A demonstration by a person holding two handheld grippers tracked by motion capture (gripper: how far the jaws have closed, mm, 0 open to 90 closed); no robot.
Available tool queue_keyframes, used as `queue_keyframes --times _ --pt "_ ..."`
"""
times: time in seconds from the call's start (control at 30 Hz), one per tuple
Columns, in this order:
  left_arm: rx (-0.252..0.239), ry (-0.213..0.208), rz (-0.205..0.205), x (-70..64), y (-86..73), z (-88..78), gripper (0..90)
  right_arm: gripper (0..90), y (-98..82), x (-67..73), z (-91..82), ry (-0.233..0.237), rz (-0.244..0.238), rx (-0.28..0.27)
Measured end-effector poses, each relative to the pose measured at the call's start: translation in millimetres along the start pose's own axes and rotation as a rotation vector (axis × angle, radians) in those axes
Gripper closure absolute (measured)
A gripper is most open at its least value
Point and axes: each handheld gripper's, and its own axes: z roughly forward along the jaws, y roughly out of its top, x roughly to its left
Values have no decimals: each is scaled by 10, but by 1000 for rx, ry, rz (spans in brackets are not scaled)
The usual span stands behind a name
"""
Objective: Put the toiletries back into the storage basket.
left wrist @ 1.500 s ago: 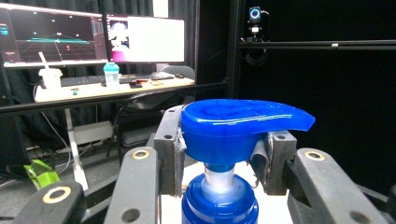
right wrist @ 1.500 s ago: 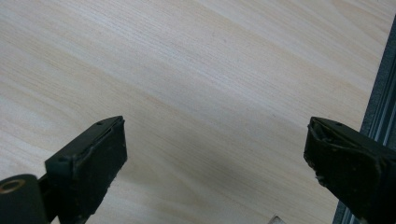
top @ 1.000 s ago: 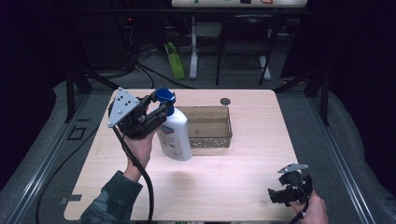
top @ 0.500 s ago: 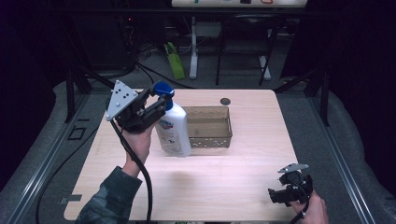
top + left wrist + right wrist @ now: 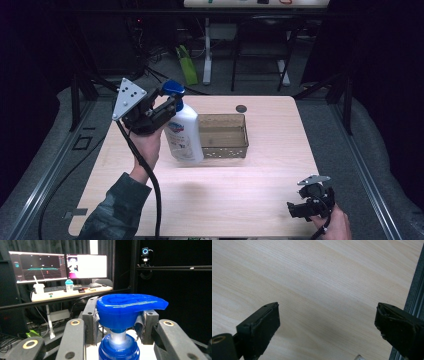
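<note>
high view: the left gripper (image 5: pixel 167 106) is clamped on the blue pump head of a white pump bottle (image 5: pixel 183 135), which hangs tilted, its base off the wooden table (image 5: pixel 225 192) and right beside the left wall of the brown perforated basket (image 5: pixel 223 136). taking it by the neck leaves the body free to swing over the rim, so the basket looks like the likely destination. the right gripper (image 5: pixel 306 204) sits near the table's front right corner, well apart from the work. a small dark disc (image 5: pixel 241 108) lies behind the basket.

left gripper view: both pads press the collar under the blue pump head (image 5: pixel 126 307), one on each side, so the wide spout rests above them and should keep the bottle from slipping down.

right gripper view: the jaws stand wide apart with nothing between them, above bare wood at the table's edge, seemingly parked out of the way.
</note>
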Motion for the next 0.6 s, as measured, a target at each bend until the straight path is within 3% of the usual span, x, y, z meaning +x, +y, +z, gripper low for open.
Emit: queue_keyframes --times 0.2,0.6 --pt "7 14 24 5 17 56 587 57 -3 -9 3 0 -3 -1" --pt "9 37 21 61 75 144 587 63 -4 -8 3 2 -3 -1"
